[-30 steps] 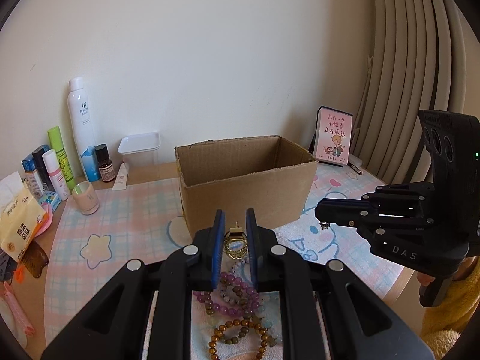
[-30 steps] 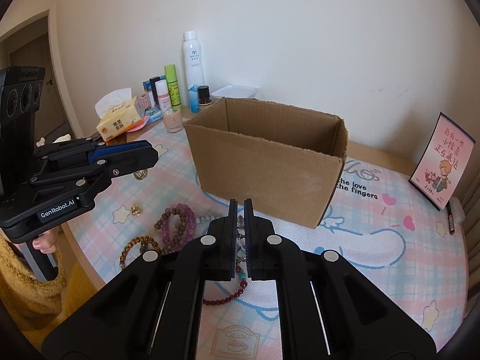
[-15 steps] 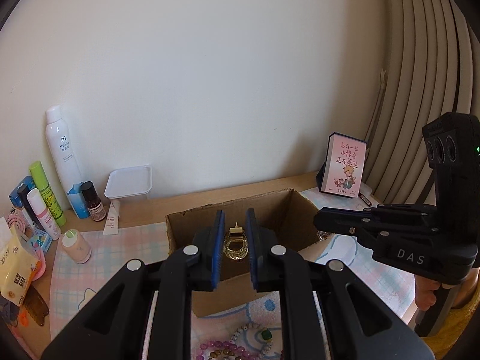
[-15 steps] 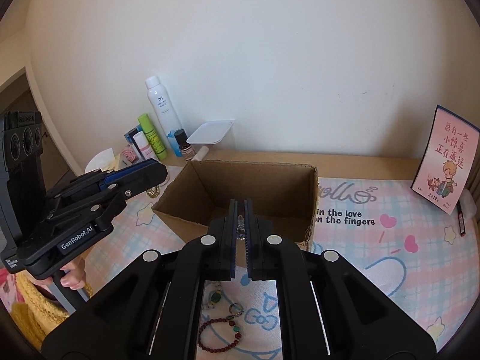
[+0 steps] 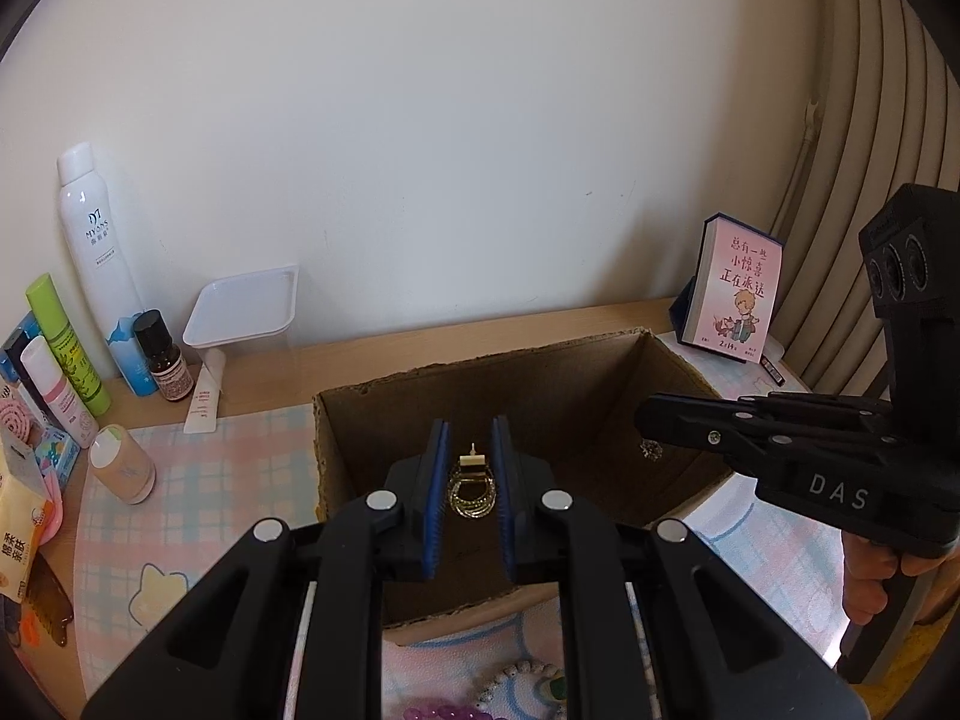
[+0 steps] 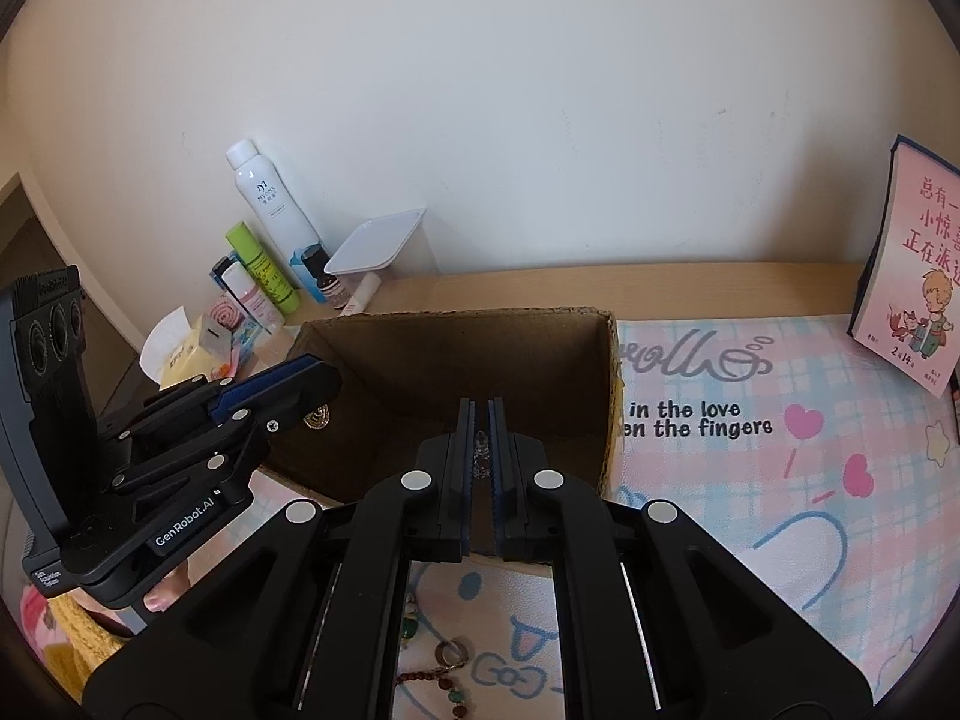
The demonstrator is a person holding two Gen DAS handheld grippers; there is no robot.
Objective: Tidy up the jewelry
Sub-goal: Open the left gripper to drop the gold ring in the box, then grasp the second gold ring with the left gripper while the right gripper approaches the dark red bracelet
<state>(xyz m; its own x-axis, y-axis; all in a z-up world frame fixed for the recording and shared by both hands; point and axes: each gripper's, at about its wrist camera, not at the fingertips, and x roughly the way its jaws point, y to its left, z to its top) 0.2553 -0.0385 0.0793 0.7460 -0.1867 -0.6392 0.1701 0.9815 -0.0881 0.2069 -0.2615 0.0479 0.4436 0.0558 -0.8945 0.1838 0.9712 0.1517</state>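
Both grippers have risen from the mat to hang over the box (image 5: 372,420). Left gripper (image 5: 469,480) pinches a gold earring (image 5: 472,489); right gripper (image 6: 480,450), nearly closed, pinches a silver charm (image 6: 480,450). Dropping both inside looks next.

At the right of the left wrist view, the right gripper (image 5: 651,426) is showing "DAS" on its body. In the right wrist view, the left gripper (image 6: 327,387) is carrying a "GenRobot.AI" label. The white spray bottle (image 5: 99,252) is reading "MYONS". The pink card (image 5: 741,294) is displaying "正在派送". The mat (image 6: 720,420) is reading "in the love" and "the fingers".
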